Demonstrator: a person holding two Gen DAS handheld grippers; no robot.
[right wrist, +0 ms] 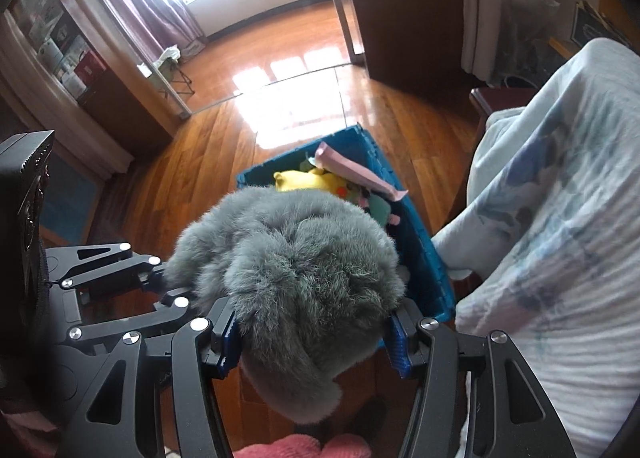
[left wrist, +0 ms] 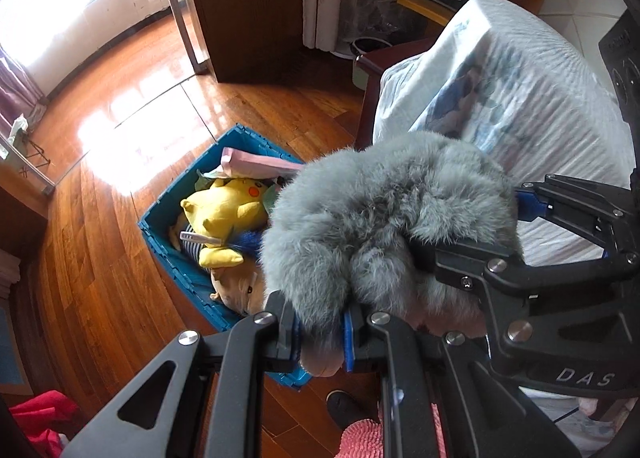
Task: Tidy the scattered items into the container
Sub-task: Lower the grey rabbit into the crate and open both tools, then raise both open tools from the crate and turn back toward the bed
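A grey furry plush toy point(left wrist: 384, 210) is held by both grippers above the floor, near a blue crate point(left wrist: 168, 194). My left gripper point(left wrist: 320, 338) is shut on a lower part of the plush. My right gripper point(right wrist: 316, 342) is shut on the plush point(right wrist: 296, 270) from both sides; it also shows in the left wrist view point(left wrist: 500, 226) at the right. The blue crate point(right wrist: 424, 242) holds a yellow plush point(left wrist: 228, 206), a pink item point(left wrist: 256, 166) and other soft toys. The grey plush hides part of the crate.
A bed or chair under a pale blue-patterned cover point(left wrist: 520, 98) stands right of the crate. The wood floor point(left wrist: 120, 258) stretches left. A dark wooden cabinet point(left wrist: 248, 6) is at the back. Red cloth point(left wrist: 44, 418) lies at lower left, pink fabric point(right wrist: 300, 448) below.
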